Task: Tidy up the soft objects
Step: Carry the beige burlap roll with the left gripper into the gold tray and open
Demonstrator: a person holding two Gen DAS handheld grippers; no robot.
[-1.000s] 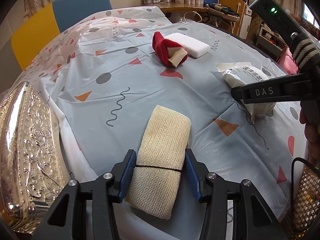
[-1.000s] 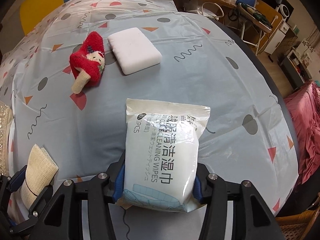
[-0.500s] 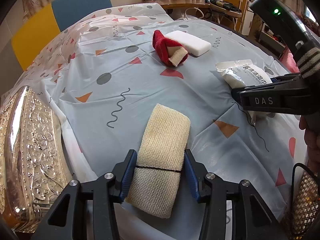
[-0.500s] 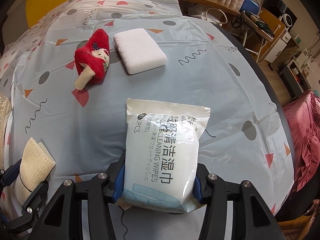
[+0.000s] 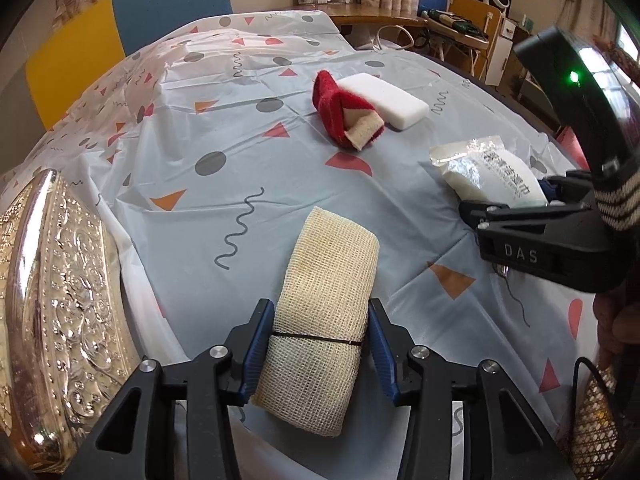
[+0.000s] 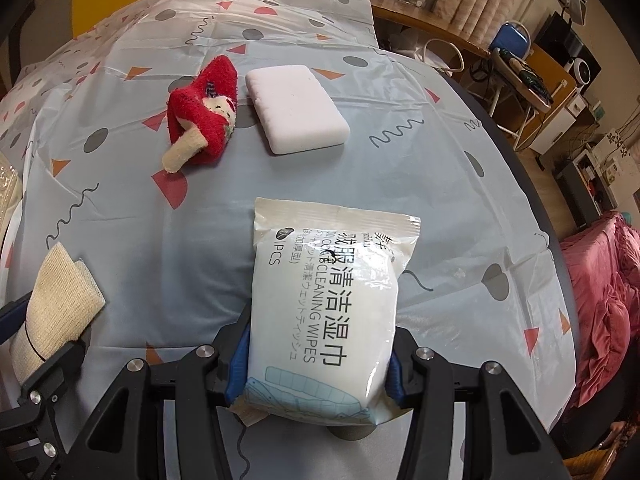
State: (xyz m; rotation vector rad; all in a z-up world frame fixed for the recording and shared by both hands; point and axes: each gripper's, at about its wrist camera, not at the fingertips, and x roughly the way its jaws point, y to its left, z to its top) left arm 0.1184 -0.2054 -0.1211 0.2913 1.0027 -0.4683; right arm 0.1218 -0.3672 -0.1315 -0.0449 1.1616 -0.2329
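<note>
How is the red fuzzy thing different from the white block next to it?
The red fuzzy sock is crumpled and lumpy, with a beige end sticking out; the white sponge is a smooth, flat rectangle with rounded corners. The sock has several colours, and the sponge is plain white. Both lie side by side on the patterned tablecloth, and neither is in a gripper.

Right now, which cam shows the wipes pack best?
Right wrist view: the wipes pack sits centred and face-on, print readable, clamped in the right gripper. The left wrist view catches it only at the right edge, foreshortened, partly hidden behind that gripper.
</note>
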